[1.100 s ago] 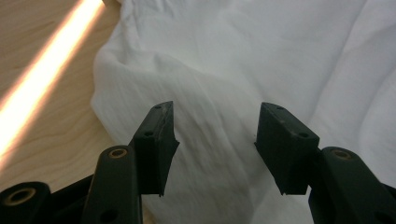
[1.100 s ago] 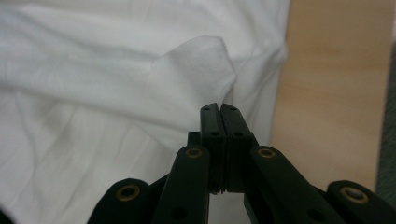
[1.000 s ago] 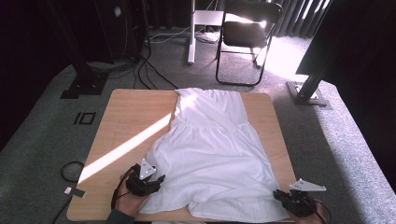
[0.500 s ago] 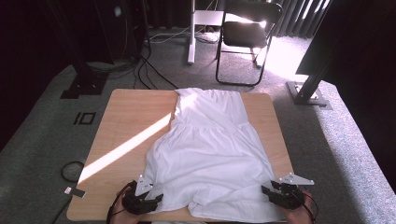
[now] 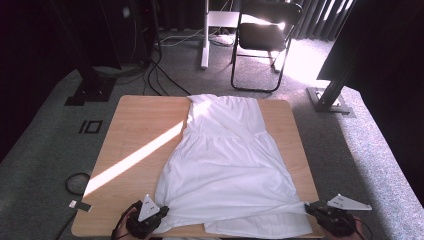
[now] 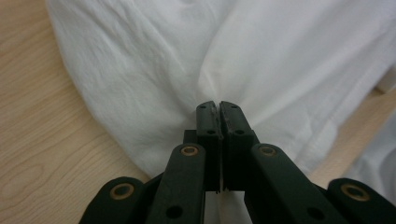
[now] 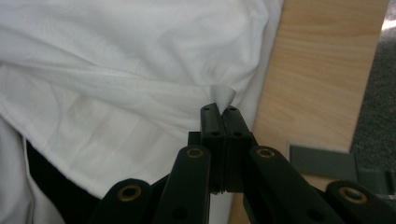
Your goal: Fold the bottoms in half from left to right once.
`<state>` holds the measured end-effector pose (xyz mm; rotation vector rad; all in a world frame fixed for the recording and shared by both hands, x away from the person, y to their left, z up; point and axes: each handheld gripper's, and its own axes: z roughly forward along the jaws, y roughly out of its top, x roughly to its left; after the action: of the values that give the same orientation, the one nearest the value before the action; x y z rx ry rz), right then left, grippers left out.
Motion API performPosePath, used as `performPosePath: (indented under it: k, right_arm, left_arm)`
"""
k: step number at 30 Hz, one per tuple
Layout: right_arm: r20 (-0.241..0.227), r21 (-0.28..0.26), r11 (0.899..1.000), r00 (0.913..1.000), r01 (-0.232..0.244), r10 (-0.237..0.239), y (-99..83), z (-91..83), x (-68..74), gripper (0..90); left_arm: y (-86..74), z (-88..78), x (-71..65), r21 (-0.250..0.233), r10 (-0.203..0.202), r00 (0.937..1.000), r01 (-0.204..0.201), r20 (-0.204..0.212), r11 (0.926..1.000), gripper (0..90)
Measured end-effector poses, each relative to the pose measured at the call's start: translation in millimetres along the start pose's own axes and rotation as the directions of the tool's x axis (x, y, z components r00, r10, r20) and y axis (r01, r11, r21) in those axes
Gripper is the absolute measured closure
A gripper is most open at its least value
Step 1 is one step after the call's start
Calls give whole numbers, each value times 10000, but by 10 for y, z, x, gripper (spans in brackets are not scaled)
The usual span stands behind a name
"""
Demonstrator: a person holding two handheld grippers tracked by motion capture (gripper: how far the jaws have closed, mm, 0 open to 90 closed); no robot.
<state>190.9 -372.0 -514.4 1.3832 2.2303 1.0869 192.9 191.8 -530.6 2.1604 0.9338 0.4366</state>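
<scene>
A white dress lies spread on the wooden table, neckline at the far end, hem toward me. My left gripper is shut on the hem's near left corner; the cloth bunches into its closed jaws at the left gripper. My right gripper is shut on the hem's near right corner, where a small cloth tip pokes out above the right gripper. The hem is pulled taut between them, and a lower layer of the dress shows beneath at the table's near edge.
A black folding chair and a white post stand beyond the table. Cables run over the grey carpet at the far left. A dark stand with a base plate sits to the right. A sunlit stripe crosses the table.
Both grippers have drawn back toward the table's near edge with the hem corners in them. The hem has lifted and folded into a taut ridge.
</scene>
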Motion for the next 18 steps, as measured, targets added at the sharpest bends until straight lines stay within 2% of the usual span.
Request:
performPosePath:
  k: [2, 4, 7, 8, 9, 10, 11, 13, 15, 18]
  right_arm:
    - [-64, 411, 9991, 9999, 101, -99, -38, -9, -20, 895]
    - [-316, 833, 9960, 9991, 319, -293, -75, 28, -16, 894]
    - [-595, 1129, 9922, 9972, 529, -464, -134, 65, -10, 886]
    - [-703, 980, 9939, 9965, 510, -442, -145, 56, -17, 823]
    - [-677, 787, 9958, 9968, 471, -418, -147, 39, -25, 720]
    - [-459, 575, 9974, 9981, 430, -404, -138, 18, -33, 655]
    - [-406, 348, 9988, 9986, 343, -329, -121, -7, -42, 608]
    - [-469, -232, 9993, 9984, 298, -309, -73, -53, -53, 547]
    - [-330, -669, 9974, 9990, 267, -289, -4, -56, -56, 516]
    - [-199, -1130, 9934, 9995, 208, -232, 124, 70, -64, 490]
  left_arm:
    - [11, -36, -14, -24, 19, 9999, -18, 146, 10000, 885]
    - [16, -79, -29, -129, 16, 9996, -13, 282, 9999, 884]
    - [24, -136, -36, -296, -17, 9980, 36, 636, 9996, 875]
    - [30, -139, -32, -383, -2, 9976, 29, 699, 9993, 845]
    - [40, -132, -34, -466, -37, 9986, 62, 534, 9989, 769]
    - [51, -115, -30, -467, -62, 9995, 76, 301, 9989, 668]
    - [64, -99, -14, -459, -113, 9997, 123, 220, 9989, 620]
    - [95, -67, 22, -581, -290, 9995, 283, -120, 9979, 536]
    - [143, -27, 77, -655, -457, 9980, 428, -437, 9969, 499]
    - [252, 57, 192, -845, -695, 9941, 625, -836, 9945, 456]
